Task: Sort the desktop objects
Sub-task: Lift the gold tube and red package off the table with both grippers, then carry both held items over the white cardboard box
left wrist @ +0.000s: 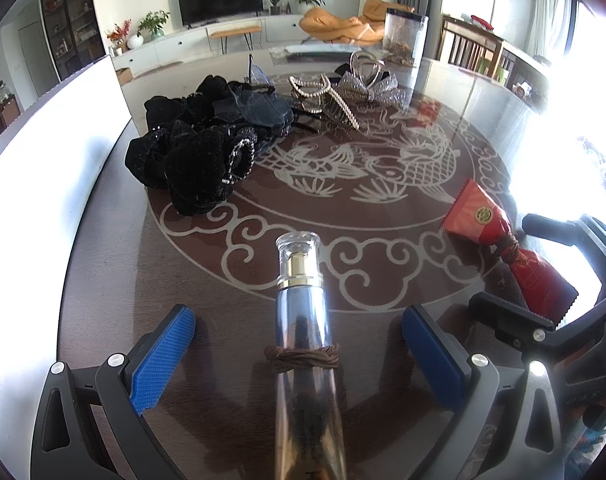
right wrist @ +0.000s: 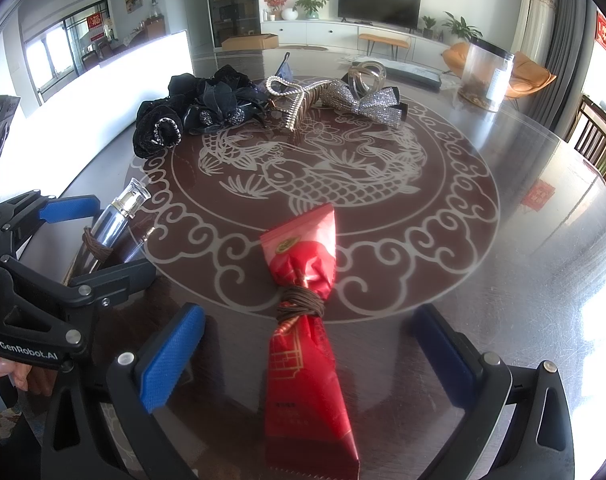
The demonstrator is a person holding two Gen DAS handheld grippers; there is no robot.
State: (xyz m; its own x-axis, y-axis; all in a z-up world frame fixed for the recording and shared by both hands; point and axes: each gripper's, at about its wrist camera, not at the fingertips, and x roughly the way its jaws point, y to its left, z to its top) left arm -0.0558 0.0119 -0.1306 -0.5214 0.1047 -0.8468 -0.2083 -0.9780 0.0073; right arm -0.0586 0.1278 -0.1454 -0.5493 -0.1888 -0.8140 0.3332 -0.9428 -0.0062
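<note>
Both grippers are spread wide and low over the table (right wrist: pixel 523 240): the left gripper (left wrist: pixel 299 356) straddles one bottle (left wrist: pixel 301 320) lying lengthwise between its fingers without touching either, and the right gripper (right wrist: pixel 307 364) likewise straddles one red tube (right wrist: pixel 307 344). Each item has one brown hair tie (right wrist: pixel 301 304) wound round its middle. Beyond the tips the patterned centre is bare, with free room to the right edge; far left lie black scrunchies (left wrist: pixel 191 160), two claw clips (left wrist: pixel 327 100), one silver bow (right wrist: pixel 363 100) and, far right, one jar (right wrist: pixel 487 76).

One glass bottle (left wrist: pixel 301 312), one red tube (right wrist: pixel 303 320), two brown hair ties (right wrist: pixel 301 302), one clear jar (right wrist: pixel 487 74).
</note>
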